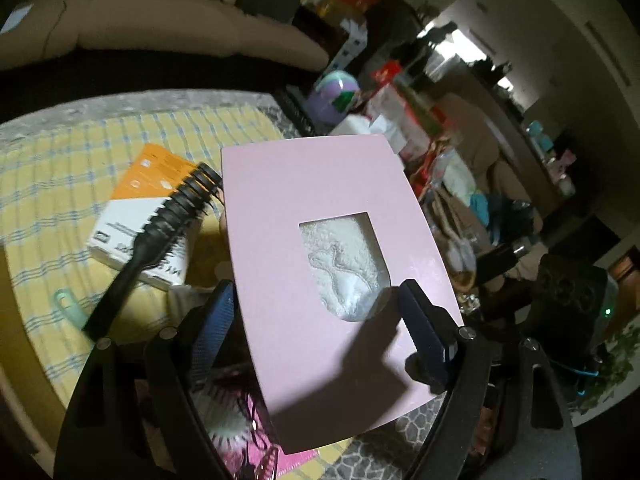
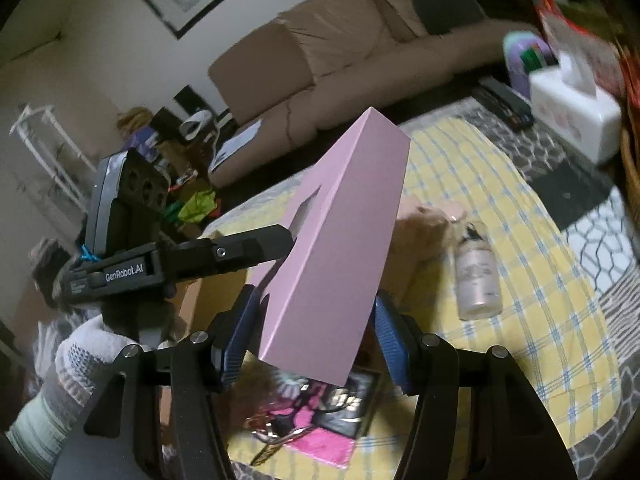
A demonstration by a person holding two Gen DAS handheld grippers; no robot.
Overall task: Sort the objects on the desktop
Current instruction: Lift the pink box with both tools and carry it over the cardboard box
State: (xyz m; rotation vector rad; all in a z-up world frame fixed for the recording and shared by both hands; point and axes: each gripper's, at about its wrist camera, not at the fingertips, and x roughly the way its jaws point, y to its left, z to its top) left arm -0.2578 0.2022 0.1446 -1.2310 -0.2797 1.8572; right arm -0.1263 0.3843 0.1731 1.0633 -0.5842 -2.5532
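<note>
Currently a pink box (image 1: 328, 280) is being held up above the bench (image 2: 520, 280) by both tools: the left tool (image 1: 316, 320) is clamped across its windowed broad face, while the right tool (image 2: 316, 328) is pinching its narrow sides, the long axis running forward and away between each pair of fingers.

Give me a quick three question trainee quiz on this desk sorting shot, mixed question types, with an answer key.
1. True or false: both grippers are clamped on the pink box.
2. What lies across the orange and white box? A) black hairbrush B) scissors C) remote
3. Fill in: the clear bottle lies on its ____ on the yellow checked cloth.

Key: 1 true, the left gripper and right gripper both hold it; 2 A; 3 side.
</note>
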